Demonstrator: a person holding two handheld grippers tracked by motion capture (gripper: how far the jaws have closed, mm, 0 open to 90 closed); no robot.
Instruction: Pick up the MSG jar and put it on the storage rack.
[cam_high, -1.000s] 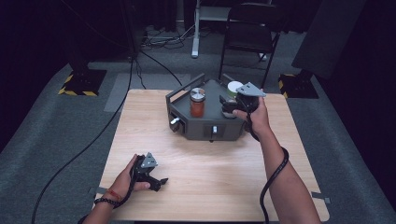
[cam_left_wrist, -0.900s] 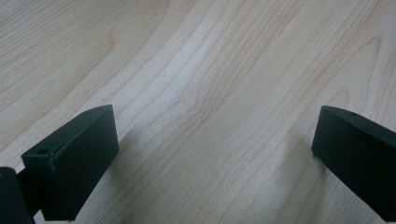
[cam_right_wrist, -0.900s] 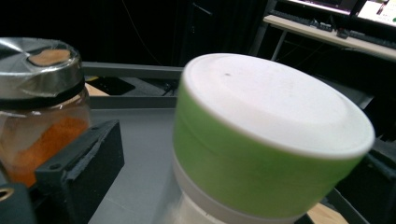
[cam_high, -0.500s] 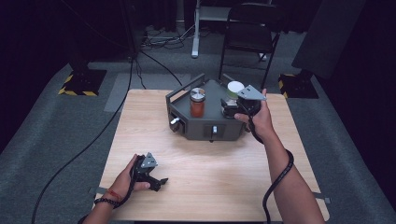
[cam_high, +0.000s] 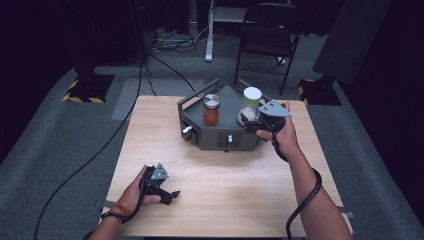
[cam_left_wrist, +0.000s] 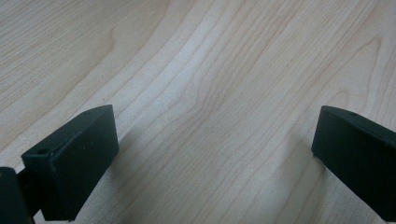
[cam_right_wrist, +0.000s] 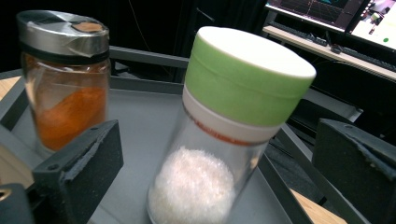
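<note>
On the pale wooden table (cam_high: 215, 175) a dark grey metal rack with raised rails (cam_high: 220, 131) sits toward twelve o'clock; on it stand two jars — a clear glass jar of orange powder with a silver lid (cam_high: 211, 109) and, at its three o'clock, a clear glass jar of white grains with a pale green cap (cam_high: 251, 104). The right gripper (cam_right_wrist: 219, 161) has its jaws spread wide either side of the green-capped jar, not touching it; the left gripper (cam_high: 161, 182) rests near seven o'clock, jaws wide apart over bare wood.
</note>
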